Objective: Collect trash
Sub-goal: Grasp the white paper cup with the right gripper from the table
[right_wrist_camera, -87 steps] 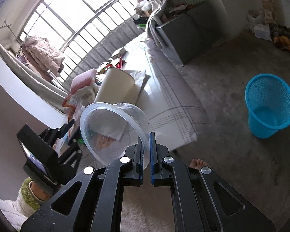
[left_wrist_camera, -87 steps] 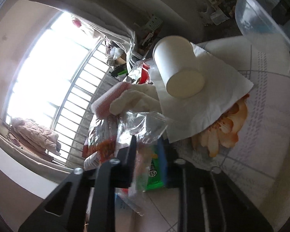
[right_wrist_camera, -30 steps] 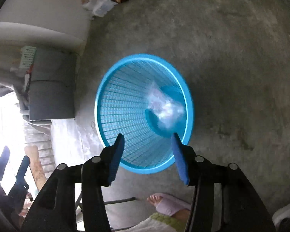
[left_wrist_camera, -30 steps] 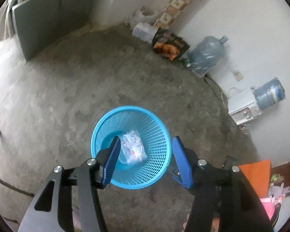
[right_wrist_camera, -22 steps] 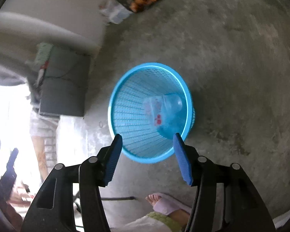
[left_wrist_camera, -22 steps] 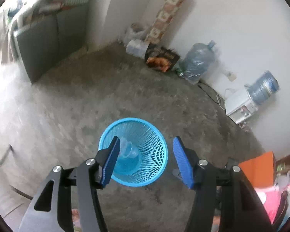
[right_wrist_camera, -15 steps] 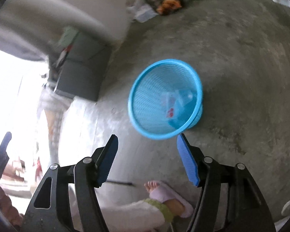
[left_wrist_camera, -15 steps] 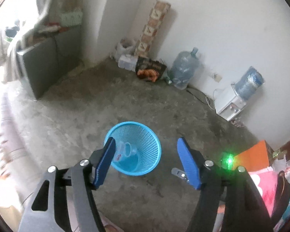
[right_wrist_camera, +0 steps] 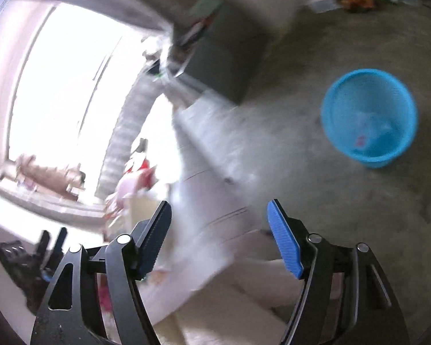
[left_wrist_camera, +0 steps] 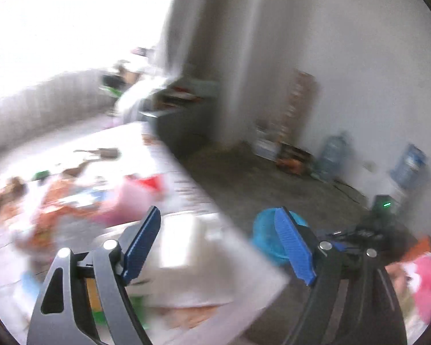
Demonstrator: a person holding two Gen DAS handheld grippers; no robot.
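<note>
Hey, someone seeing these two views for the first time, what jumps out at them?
The bright blue basket on the grey floor, with clear plastic trash blurred inside it. Then the white table, littered with pink and red clutter, smeared by motion. Both the left gripper and right gripper are empty, jaws opening.

White table (left_wrist_camera: 186,189), blurred litter (wrappers); floor (right_wrist_camera: 359,230), blue basket (right_wrist_camera: 369,118)

You're getting heavy motion blur in both views; only each camera's own black arms and blue pads stay crisp. Daylight floods from the window (right_wrist_camera: 66,92), blown out to pure white. The concrete floor (right_wrist_camera: 359,215) sits dimmer, evenly lit. Fisheye bends the edges, dark corners.
</note>
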